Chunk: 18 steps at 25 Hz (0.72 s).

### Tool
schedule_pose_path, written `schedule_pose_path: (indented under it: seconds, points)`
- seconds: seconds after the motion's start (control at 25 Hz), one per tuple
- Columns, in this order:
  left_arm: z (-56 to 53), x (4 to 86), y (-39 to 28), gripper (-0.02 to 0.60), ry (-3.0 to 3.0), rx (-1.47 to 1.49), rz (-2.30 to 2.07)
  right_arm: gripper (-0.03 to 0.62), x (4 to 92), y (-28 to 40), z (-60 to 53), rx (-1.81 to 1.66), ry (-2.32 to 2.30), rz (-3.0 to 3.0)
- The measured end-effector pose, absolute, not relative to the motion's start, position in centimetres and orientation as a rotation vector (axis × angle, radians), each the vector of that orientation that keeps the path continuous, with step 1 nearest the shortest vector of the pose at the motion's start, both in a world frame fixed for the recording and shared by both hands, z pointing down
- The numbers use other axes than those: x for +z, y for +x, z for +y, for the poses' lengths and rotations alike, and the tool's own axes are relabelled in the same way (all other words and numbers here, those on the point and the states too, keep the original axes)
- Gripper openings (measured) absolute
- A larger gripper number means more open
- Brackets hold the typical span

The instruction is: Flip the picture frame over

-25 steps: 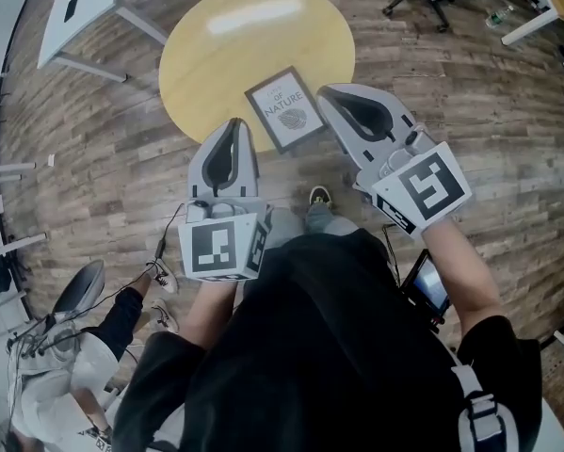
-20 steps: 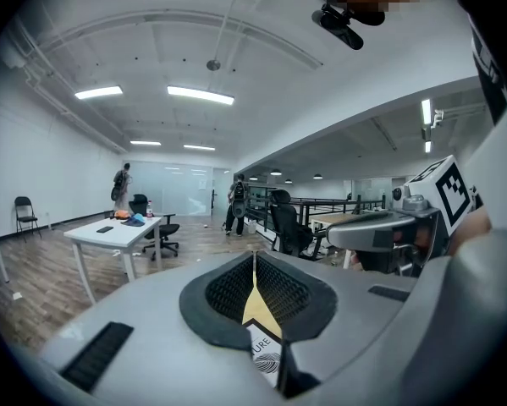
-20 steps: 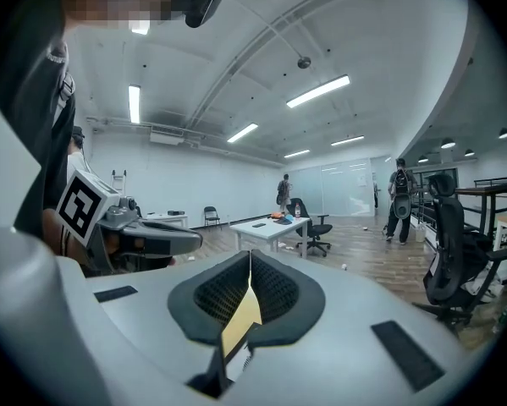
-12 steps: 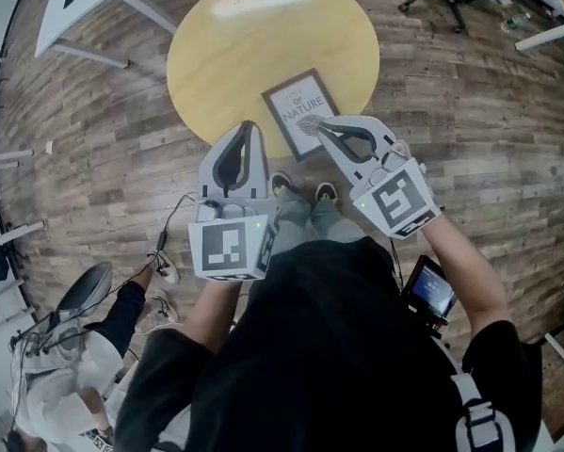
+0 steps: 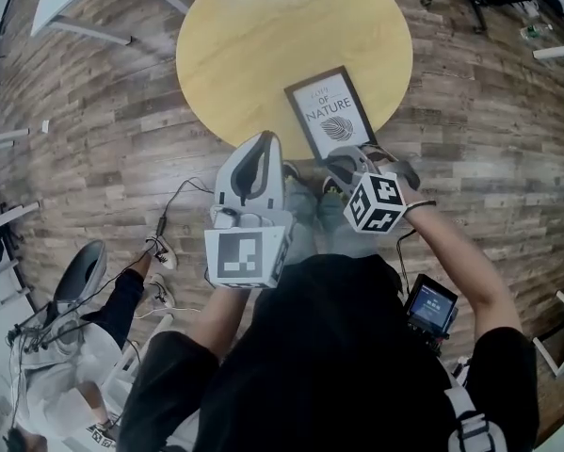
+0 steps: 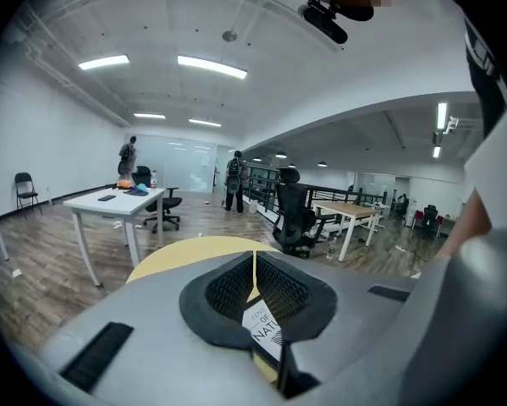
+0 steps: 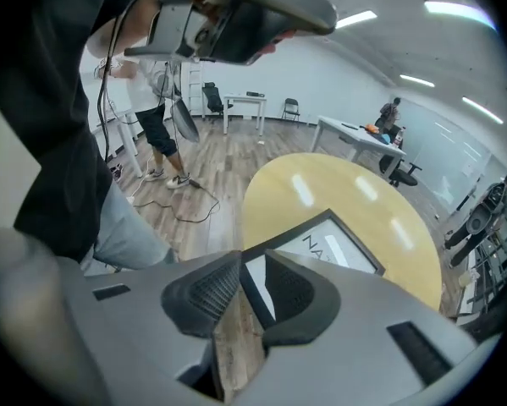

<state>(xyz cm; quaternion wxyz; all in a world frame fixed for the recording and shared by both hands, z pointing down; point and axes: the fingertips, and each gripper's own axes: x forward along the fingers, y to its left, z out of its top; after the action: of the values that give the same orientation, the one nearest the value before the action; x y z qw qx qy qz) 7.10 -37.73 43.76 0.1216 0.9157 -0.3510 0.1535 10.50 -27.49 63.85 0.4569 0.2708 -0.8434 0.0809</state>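
Seen from the head view, a round yellow worktop (image 5: 263, 45) carries the picture frame (image 5: 330, 113), which lies print side up near the worktop's near edge, toward the right. The right tongs (image 5: 353, 155) point steeply down at the frame's near corner. Their jaws are opening, and in the right gripper view the frame's dark border shows in the gap between them, with neither pad pressing on it. The left tongs (image 5: 265, 139) are clenched on nothing, held just off the worktop's near edge, apart from the frame. We judge this to be the approach to the first grasp, as the frame is not yet lifted or turned. Next, the right tongs must straddle the frame's edge, close firmly, then lift and roll it face down.
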Motion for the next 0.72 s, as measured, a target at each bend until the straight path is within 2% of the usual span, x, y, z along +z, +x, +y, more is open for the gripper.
schedule_pose_path:
  seconds: [0.08,0.12,0.6,0.72]
  points:
    - [-38.3,44.6,6.6,0.029,2.647,0.474,-1.035,0.144,65.8,10.0,-27.4,0.188,0.617,-2.049]
    - [-38.5,45.0,6.3,0.029,2.638,0.485,-1.042,0.156,66.6,9.7,-27.5,0.165,0.603,-2.033]
    - [-39.4,47.6,3.6,0.029,2.598,0.513,-1.085,0.173,71.9,9.1,-28.5,-0.344,0.620,-1.771]
    - [-39.4,47.7,3.5,0.029,2.606,0.501,-1.068,0.151,71.9,9.0,-28.9,-0.414,0.626,-1.735]
